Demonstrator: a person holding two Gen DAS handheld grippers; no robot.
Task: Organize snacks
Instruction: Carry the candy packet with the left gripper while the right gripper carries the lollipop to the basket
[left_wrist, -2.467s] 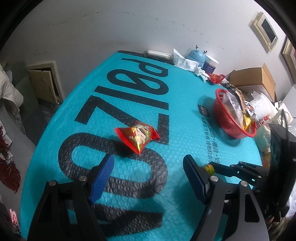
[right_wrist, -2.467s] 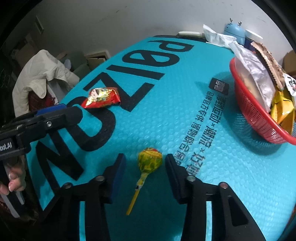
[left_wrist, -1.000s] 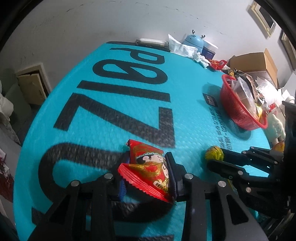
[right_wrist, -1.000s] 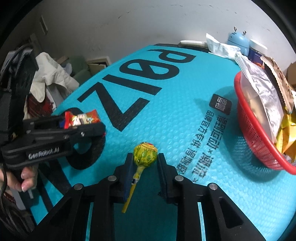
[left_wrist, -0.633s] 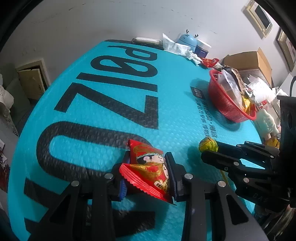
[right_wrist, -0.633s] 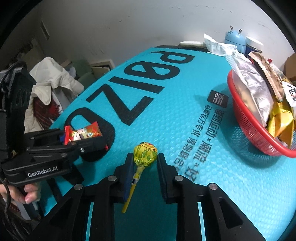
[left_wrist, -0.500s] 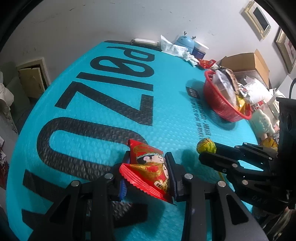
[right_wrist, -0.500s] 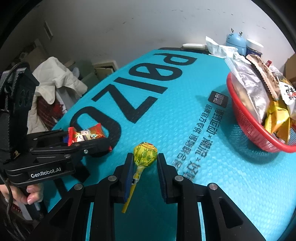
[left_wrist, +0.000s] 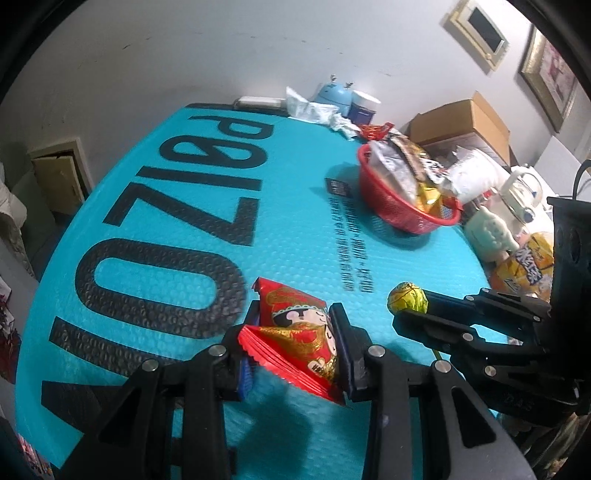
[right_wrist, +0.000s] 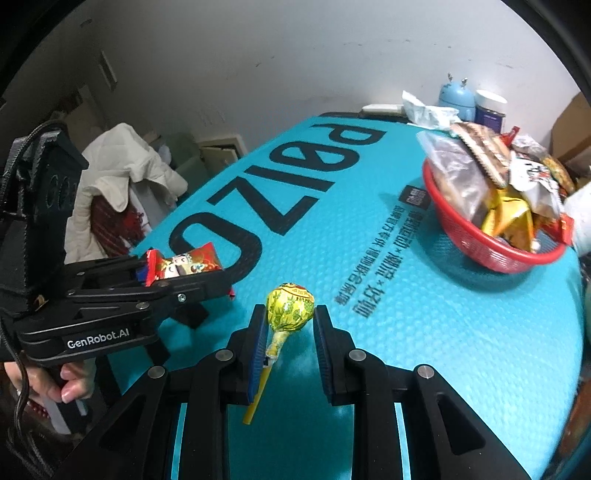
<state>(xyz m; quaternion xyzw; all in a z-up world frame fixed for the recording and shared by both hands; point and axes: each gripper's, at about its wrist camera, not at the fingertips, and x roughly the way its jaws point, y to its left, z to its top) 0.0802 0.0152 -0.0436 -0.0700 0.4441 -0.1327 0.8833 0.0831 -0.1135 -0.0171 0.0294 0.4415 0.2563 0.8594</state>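
Lollipop (right_wrist: 290, 306) between right jaws — clamped

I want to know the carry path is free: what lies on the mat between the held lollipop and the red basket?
Nothing: in the right wrist view, only bare teal mat with printed lettering separates the lollipop from the red basket.

Basket (left_wrist: 406, 218) on mat (left_wrist: 184, 184), snacks (left_wrist: 399, 170) inside.
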